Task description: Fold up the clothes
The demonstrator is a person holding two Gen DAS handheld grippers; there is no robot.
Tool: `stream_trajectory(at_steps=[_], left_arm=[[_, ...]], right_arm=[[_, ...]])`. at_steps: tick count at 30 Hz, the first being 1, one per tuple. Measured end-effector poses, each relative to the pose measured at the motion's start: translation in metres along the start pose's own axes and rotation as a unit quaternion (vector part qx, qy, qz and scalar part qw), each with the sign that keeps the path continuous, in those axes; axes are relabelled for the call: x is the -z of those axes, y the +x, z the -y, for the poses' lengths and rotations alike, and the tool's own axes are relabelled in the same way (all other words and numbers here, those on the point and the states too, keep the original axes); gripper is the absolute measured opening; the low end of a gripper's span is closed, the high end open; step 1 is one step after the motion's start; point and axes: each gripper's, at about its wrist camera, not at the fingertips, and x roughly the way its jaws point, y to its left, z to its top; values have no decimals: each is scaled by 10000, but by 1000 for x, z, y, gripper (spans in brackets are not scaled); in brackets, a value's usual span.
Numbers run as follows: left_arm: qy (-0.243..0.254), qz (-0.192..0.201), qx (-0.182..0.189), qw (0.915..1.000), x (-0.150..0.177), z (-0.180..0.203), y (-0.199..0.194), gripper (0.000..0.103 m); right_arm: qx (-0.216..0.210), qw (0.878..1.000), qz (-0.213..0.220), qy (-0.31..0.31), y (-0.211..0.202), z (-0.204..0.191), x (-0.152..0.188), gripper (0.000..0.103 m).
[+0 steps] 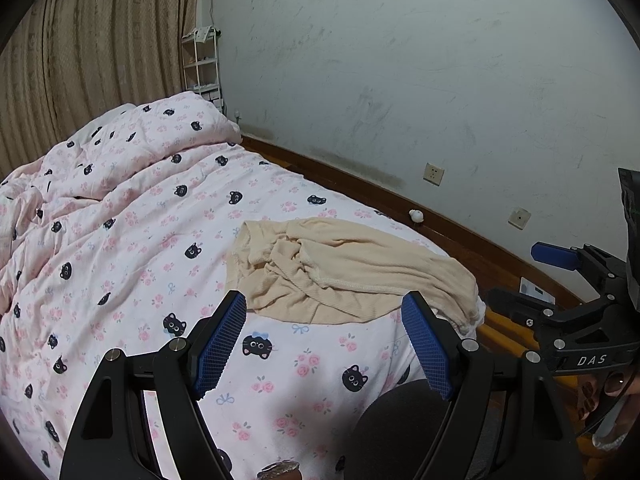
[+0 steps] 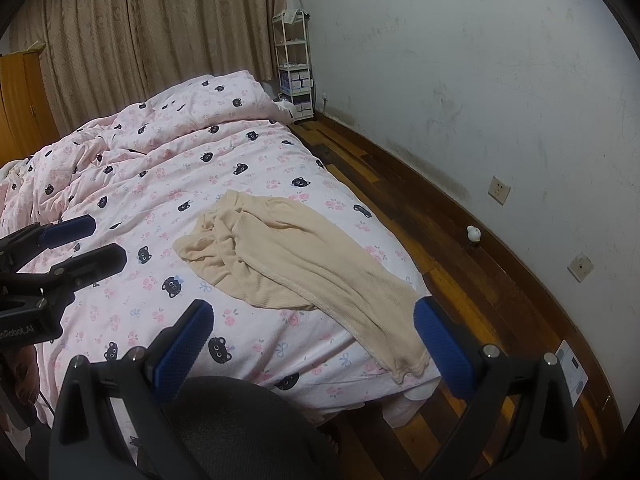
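The beige garment (image 2: 304,264) looked soft and light, best gripped at its hem, while both grippers (image 1: 324,344) (image 2: 316,344) stood apart, empty.

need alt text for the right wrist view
A crumpled beige garment lies on a pink cat-print quilt near the bed's corner. The right gripper hovers open before it, and the left gripper shows at the left edge.
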Motion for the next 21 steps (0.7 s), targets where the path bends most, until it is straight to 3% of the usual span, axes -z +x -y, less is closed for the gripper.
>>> stream_trajectory(at_steps=[21], left_arm=[[-143, -215, 6, 9997, 2, -16, 35, 76]], right_arm=[[12, 9997, -210, 85, 36, 6, -2, 102]])
